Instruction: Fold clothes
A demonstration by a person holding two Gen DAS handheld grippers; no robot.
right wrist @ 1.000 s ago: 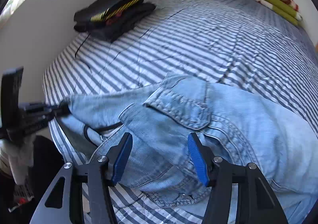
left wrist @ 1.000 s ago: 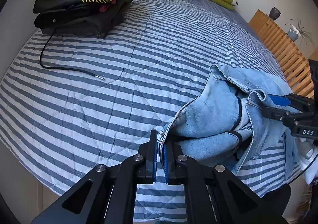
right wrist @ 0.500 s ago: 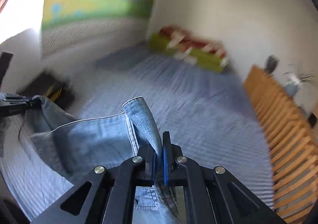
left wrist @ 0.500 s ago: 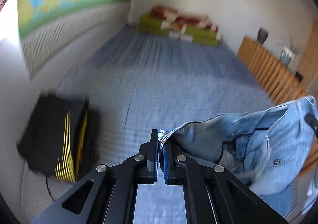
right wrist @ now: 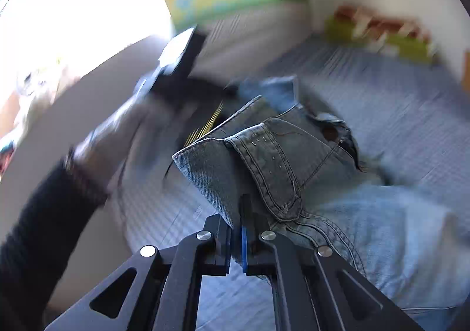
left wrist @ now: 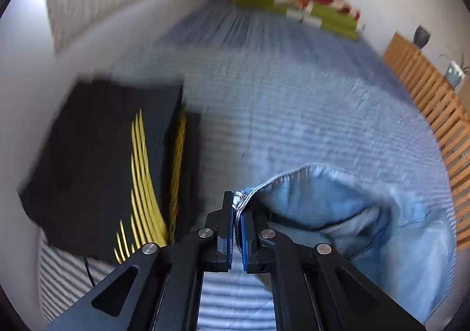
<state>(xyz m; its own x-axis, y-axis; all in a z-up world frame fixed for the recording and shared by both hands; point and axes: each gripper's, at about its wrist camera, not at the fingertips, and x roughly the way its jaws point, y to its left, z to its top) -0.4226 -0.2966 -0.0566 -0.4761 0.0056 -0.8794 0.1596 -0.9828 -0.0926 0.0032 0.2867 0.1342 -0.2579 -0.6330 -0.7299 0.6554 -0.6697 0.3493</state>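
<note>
Both grippers clamped on the denim garment (right wrist: 293,160): left gripper (left wrist: 237,215) pinching a hem corner, right gripper (right wrist: 236,231) just closed on a thick seam. Now lifted off the striped bed (left wrist: 293,102), hanging near the folded black stack (left wrist: 97,160). Ready to spread flat for folding, probably.

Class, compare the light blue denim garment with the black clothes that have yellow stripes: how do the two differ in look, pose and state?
The light blue denim garment hangs loose and rumpled; the black clothes with yellow stripes lie folded flat in a pile. The denim is pinched by the left gripper and the right gripper; nothing holds the black pile. The denim is plain pale blue; the pile is dark with yellow lines. Both are over the blue-and-white striped bed cover.
</note>
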